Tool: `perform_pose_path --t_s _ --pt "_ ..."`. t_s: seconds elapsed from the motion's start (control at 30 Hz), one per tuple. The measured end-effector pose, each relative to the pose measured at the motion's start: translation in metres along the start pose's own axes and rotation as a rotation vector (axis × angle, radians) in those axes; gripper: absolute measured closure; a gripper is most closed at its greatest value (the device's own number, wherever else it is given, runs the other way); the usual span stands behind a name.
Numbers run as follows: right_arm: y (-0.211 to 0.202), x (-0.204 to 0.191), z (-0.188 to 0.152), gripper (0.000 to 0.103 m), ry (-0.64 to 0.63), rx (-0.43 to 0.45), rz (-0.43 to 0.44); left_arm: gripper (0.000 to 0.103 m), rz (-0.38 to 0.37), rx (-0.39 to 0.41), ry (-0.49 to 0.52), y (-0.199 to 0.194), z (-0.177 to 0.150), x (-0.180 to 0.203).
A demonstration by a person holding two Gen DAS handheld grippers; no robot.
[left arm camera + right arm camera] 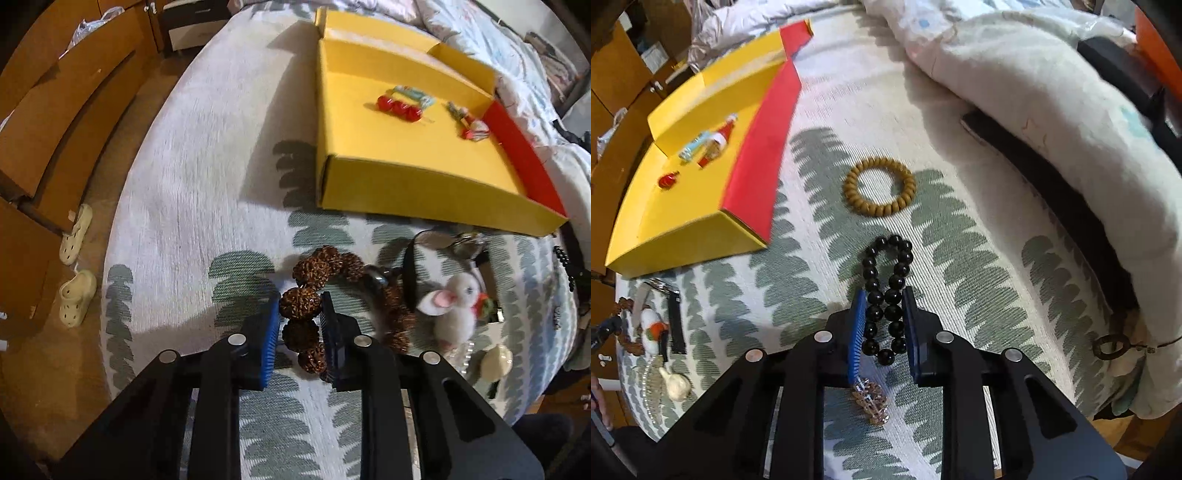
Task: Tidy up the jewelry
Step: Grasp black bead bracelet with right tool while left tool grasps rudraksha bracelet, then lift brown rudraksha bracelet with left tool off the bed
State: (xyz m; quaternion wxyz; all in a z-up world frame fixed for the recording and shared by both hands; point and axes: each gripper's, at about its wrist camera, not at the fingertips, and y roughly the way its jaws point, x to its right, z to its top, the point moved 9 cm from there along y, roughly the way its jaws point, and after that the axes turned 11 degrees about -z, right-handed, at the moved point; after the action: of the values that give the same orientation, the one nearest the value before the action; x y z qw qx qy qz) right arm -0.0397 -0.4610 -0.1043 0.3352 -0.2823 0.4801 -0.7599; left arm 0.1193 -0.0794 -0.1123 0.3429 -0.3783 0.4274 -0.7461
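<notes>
A brown bracelet of rough seed beads lies on the patterned bedspread. My left gripper is closed around one side of it, a bead pinched between the blue pads. A black bead bracelet lies stretched out on the bedspread. My right gripper is closed on its lower part, both strands between the pads. The yellow box with a red flap sits beyond, also in the right wrist view. It holds red beads and small trinkets.
A tan bead bracelet lies ahead of the black one. A gold chain piece lies under the right gripper. A white plush mouse keychain, a black strap and a shell lie right of the brown bracelet. A folded blanket lies at right.
</notes>
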Motion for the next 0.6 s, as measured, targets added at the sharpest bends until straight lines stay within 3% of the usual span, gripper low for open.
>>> perform_pose_path --t_s 0.03,0.07,0.1,0.27,0.4,0.6 --pt "-0.005 0.000 0.001 0.082 0.001 0.012 0.005 0.081 -0.009 0.010 0.008 -0.004 0.000 0.004" --pt "-0.009 -0.001 0.001 0.095 0.001 0.021 0.012 0.081 -0.016 0.018 0.013 -0.007 0.000 0.007" --pt "-0.014 -0.004 0.002 0.100 0.000 0.027 0.031 0.081 -0.028 0.028 0.016 -0.011 0.001 0.011" --pt "-0.025 -0.008 0.002 0.100 -0.015 0.052 0.035 0.081 -0.063 0.065 0.033 -0.023 0.005 0.022" --pt "-0.008 -0.009 -0.004 0.100 -0.038 0.004 0.021 0.081 -0.070 0.077 0.043 -0.027 0.007 0.031" --pt "0.013 -0.014 -0.010 0.089 -0.060 -0.045 -0.013 0.081 -0.074 0.076 0.034 -0.026 0.007 0.029"
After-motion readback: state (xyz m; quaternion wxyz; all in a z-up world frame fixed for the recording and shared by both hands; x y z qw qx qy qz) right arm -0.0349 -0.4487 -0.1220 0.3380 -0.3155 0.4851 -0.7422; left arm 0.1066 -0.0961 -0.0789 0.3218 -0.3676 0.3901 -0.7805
